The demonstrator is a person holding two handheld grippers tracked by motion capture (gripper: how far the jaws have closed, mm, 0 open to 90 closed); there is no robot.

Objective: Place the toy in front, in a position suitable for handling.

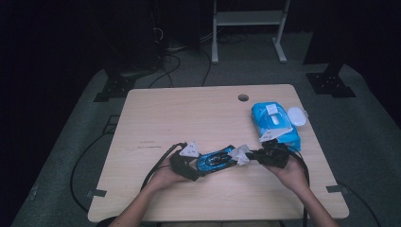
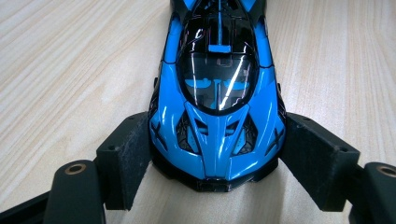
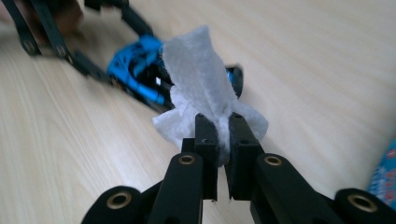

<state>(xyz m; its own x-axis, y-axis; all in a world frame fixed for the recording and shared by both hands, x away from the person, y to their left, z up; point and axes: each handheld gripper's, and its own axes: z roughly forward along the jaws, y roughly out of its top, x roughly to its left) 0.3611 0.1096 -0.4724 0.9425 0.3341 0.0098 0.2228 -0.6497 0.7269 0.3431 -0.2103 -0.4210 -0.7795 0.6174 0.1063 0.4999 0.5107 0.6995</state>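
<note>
Blue-and-black glossy toy sports car (image 1: pixel 216 159) sits at lower centre of the high view, lengthwise on the pale wooden table (image 1: pixel 156 113), and we have it pinned from the left. Our left gripper (image 1: pixel 197 166) has its jaws clamped on the car's nose; in the left gripper view the two dark foam-faced pads (image 2: pixel 125 156) press against both front corners of the shiny blue body (image 2: pixel 217 126), with the tinted windscreen running up the middle of the frame.

Moving right, a crumpled white tissue wipe (image 1: pixel 241 154) lies against the car's far end. Our right gripper (image 1: pixel 252 156) has its jaws pressed together on that wipe: in the right gripper view the wad (image 3: pixel 201 88) rises from between the two black jaws in the middle of the frame, with the car (image 3: pixel 140 77) blurred behind it at upper left.

Farther right, towards the table's right edge, lies a blue soft pack of wipes (image 1: pixel 275 122) with its white round lid flipped open.

We judge the step in hand to be wiping the car while it is held still. Next we should bring the wipe over the bodywork and rub along it, keeping the left grip firm so the car cannot slide.
</note>
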